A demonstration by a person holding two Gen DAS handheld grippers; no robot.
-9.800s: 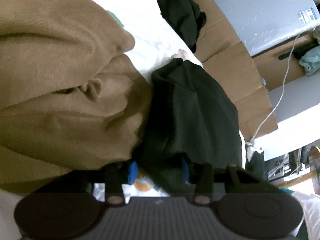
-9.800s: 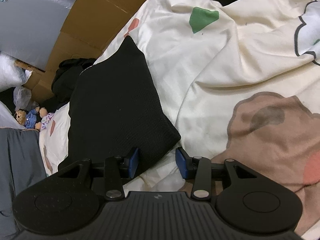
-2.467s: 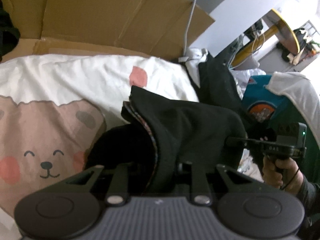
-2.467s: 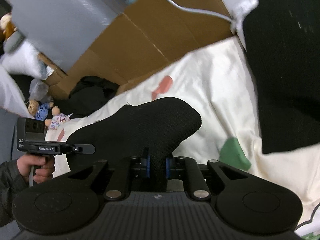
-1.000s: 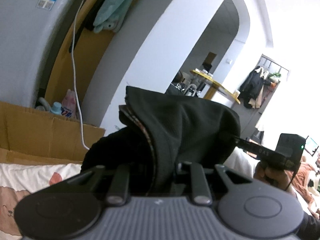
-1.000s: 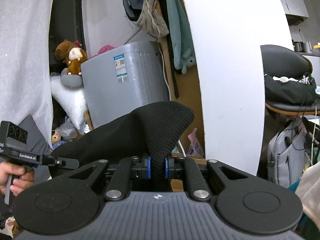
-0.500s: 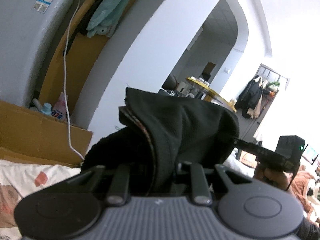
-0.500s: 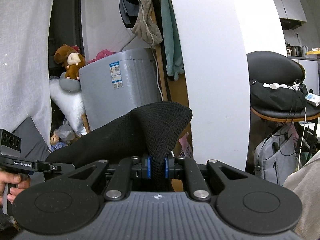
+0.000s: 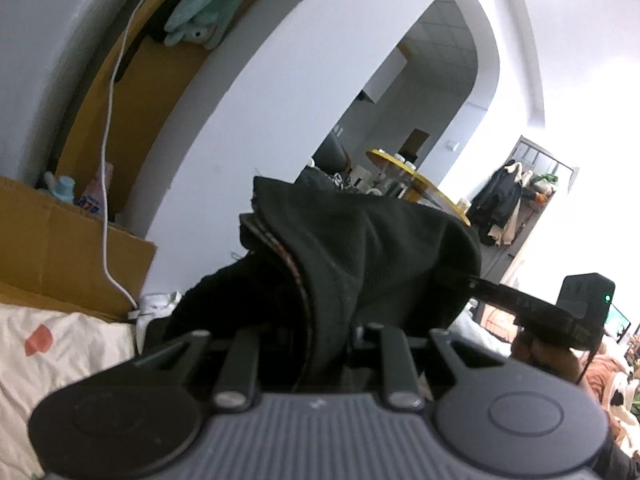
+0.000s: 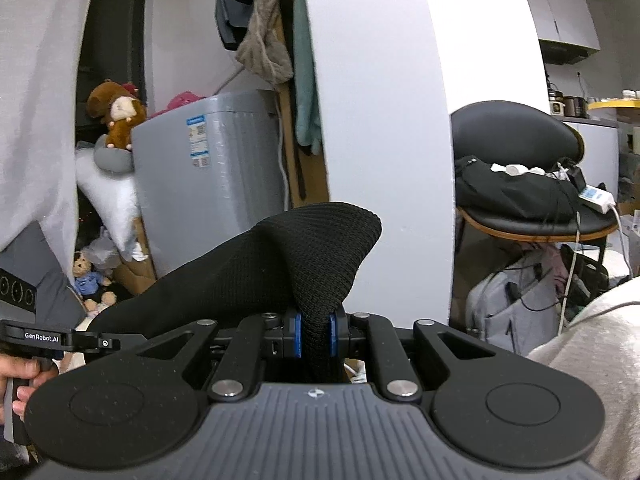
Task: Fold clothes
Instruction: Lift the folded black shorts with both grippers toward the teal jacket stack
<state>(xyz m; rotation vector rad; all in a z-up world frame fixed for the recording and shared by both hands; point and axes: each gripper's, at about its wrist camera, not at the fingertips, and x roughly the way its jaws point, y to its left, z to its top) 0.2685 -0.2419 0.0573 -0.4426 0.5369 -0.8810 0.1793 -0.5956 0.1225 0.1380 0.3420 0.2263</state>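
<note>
We see a black knit garment (image 10: pixel 280 264) raised in the air, gripped at two places. In the right wrist view the right gripper (image 10: pixel 314 340) has its jaws clenched on a fold of the knit, the blue pads (image 10: pixel 297 336) pressing it from both sides at lower centre. In the left wrist view the left gripper (image 9: pixel 316 344) grasps another bunch of the same garment (image 9: pixel 360 248), though its pads are hidden by the cloth. We judge the fold scarcely begun: the garment is lifted, not yet laid flat or doubled over. Only the left view shows the bed sheet (image 9: pixel 60 344) at lower left, a cardboard panel (image 9: pixel 60 248) above it and the right gripper at lower right; only the right view shows the person's left hand (image 10: pixel 16 380) at lower left and a chair (image 10: pixel 516 168) at right.
</note>
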